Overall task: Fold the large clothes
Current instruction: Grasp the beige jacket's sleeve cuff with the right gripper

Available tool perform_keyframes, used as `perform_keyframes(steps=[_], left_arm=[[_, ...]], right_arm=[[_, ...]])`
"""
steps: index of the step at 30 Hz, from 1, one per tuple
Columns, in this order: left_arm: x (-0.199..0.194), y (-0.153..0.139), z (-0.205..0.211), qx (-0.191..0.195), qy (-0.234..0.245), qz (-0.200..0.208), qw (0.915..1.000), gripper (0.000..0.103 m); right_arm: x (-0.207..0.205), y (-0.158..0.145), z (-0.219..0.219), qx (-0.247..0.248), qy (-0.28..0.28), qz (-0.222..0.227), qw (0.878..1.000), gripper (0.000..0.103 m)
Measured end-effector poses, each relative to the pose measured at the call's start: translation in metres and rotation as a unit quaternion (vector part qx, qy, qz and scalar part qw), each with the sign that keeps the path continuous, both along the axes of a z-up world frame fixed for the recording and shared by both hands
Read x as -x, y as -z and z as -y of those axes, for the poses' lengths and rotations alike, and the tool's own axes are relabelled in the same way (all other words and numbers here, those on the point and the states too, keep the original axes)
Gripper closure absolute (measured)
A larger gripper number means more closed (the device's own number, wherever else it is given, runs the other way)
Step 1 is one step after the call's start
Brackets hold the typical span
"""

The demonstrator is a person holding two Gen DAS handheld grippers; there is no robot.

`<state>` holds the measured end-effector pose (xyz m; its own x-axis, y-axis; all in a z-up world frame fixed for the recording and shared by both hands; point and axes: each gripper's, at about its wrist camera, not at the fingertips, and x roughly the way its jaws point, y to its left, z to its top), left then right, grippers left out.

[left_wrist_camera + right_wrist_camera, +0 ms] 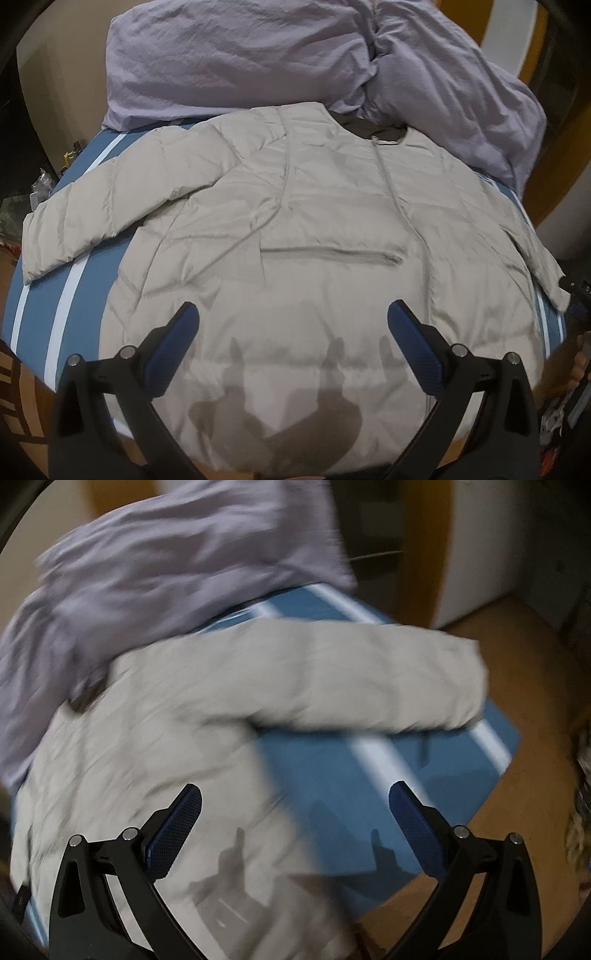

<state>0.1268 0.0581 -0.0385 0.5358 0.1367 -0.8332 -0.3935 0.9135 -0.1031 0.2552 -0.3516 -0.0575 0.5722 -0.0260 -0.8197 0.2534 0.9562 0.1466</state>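
A beige puffer jacket lies spread flat, front up, on a blue bed sheet with white stripes. Its left sleeve stretches out to the left. My left gripper is open and empty, hovering above the jacket's lower hem. In the blurred right wrist view the jacket fills the left side and its right sleeve reaches out over the sheet. My right gripper is open and empty above the jacket's right edge.
A crumpled lilac duvet is piled at the head of the bed behind the jacket's collar, and also shows in the right wrist view. Wooden floor lies past the bed's right corner. Small clutter sits on the floor at the left.
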Motion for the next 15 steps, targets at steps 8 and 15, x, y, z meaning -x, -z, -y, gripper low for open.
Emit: perform_keyframes(steps=[8,15], left_arm=[[-0.034,0.01,-0.01,0.001,-0.028,-0.023,0.9993,0.002],[-0.055,0.012,-0.006,-0.003,-0.042,-0.034,0.9985,0.002]], right_arm=[[-0.053,0.021,0.11,0.002,0.131,-0.028,0.991,0.007],[-0.075,0.041,0.172,-0.007,0.199,-0.051,0.979,0.022]])
